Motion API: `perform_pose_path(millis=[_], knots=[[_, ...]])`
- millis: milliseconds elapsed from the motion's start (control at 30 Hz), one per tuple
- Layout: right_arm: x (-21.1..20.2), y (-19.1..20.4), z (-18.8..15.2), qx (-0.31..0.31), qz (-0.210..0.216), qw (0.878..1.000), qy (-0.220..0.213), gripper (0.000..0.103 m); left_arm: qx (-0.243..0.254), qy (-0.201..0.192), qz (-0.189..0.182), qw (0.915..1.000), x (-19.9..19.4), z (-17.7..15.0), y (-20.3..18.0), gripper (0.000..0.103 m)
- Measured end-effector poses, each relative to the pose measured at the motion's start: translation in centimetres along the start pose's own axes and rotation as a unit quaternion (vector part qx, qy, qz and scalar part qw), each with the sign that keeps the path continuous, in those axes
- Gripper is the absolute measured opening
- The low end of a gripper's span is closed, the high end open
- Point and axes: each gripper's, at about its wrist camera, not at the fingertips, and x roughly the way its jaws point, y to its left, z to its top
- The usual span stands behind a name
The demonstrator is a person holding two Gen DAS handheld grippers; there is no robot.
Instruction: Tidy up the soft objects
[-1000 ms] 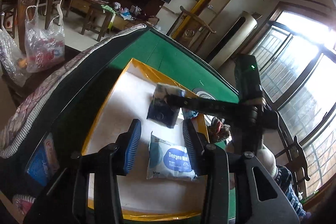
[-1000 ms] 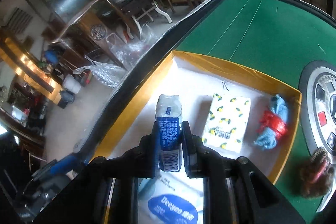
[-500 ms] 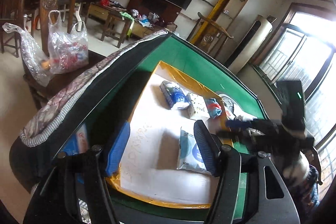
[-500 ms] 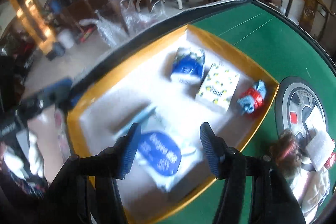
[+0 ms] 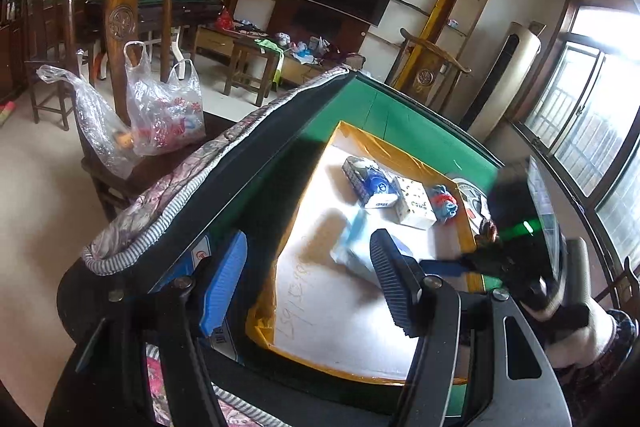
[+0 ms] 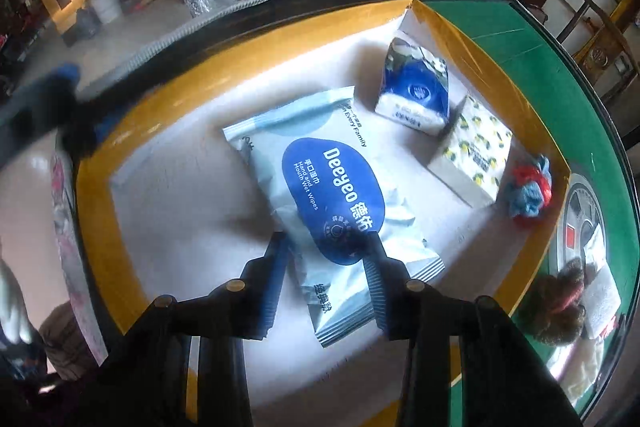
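Note:
A yellow-rimmed tray [image 6: 276,39] with a white floor lies on the green table. In it lie a Deeyeo wet-wipes pack [image 6: 332,195], a blue tissue pack [image 6: 416,87], a lemon-print tissue pack [image 6: 476,155] and a red-and-blue cloth bundle [image 6: 528,191]. My right gripper [image 6: 326,247] is open and empty, its fingers just above the wipes pack's near end. My left gripper [image 5: 308,267] is open and empty, held back over the tray's near left corner [image 5: 260,323]. The tissue packs [image 5: 372,183] sit far in the tray in the left wrist view.
A brown furry object [image 6: 560,307] and white cloths lie on the green table [image 6: 520,23] right of the tray. A round grey panel [image 6: 580,219] is set in the table. Plastic bags [image 5: 160,111] sit on a chair to the left.
My right gripper let go of the blue tissue pack at the tray's far end, opened, and drew back over the wipes pack. My left gripper pulled back and widened.

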Motion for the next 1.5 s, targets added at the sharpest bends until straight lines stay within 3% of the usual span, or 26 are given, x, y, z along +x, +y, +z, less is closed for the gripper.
perform_pose_path(millis=[200,333,400,500,567,633,767,833,1133,1500], knots=[[1.1,-1.2,3.7,0.038,0.02,0.999,-0.025,0.038,0.016,0.006,-0.001,0.9999,-0.3,-0.2,-0.9,0.063],[-1.9,-2.9,2.0,0.085,0.053,0.992,-0.079,0.038,0.042,0.006,0.007,0.9991,-0.3,-0.5,-2.3,0.063],[-5.2,-4.2,0.2,0.105,0.027,0.986,-0.13,0.041,0.055,0.008,0.013,0.9984,-0.2,-0.7,-3.1,0.063],[-10.7,-7.0,-3.4,0.133,-0.044,0.964,-0.227,0.059,0.071,0.015,0.016,0.9973,0.3,-1.1,-4.4,0.063],[-13.9,-8.6,-6.5,0.151,-0.11,0.938,-0.292,0.086,0.082,0.022,0.016,0.9963,0.6,-1.4,-5.5,0.063],[-15.9,-10.3,-9.9,0.167,-0.161,0.911,-0.341,0.102,0.094,0.027,0.017,0.9951,0.8,-1.8,-6.6,0.063],[-16.1,-15.1,-13.2,0.216,-0.188,0.911,-0.297,0.102,0.129,0.035,0.023,0.9908,1.1,-2.6,-9.6,0.063],[-16.1,-17.3,-15.3,0.255,-0.188,0.904,-0.287,0.102,0.145,0.038,0.025,0.9884,1.1,-2.9,-11.2,0.063],[-16.8,-23.3,-22.9,0.339,-0.213,0.872,-0.281,0.102,0.218,0.045,0.065,0.9727,2.0,-4.5,-17.3,0.063],[-16.8,-27.2,-27.3,0.38,-0.209,0.852,-0.291,0.102,0.269,0.059,0.082,0.9579,3.9,-5.6,-22.4,0.063]])
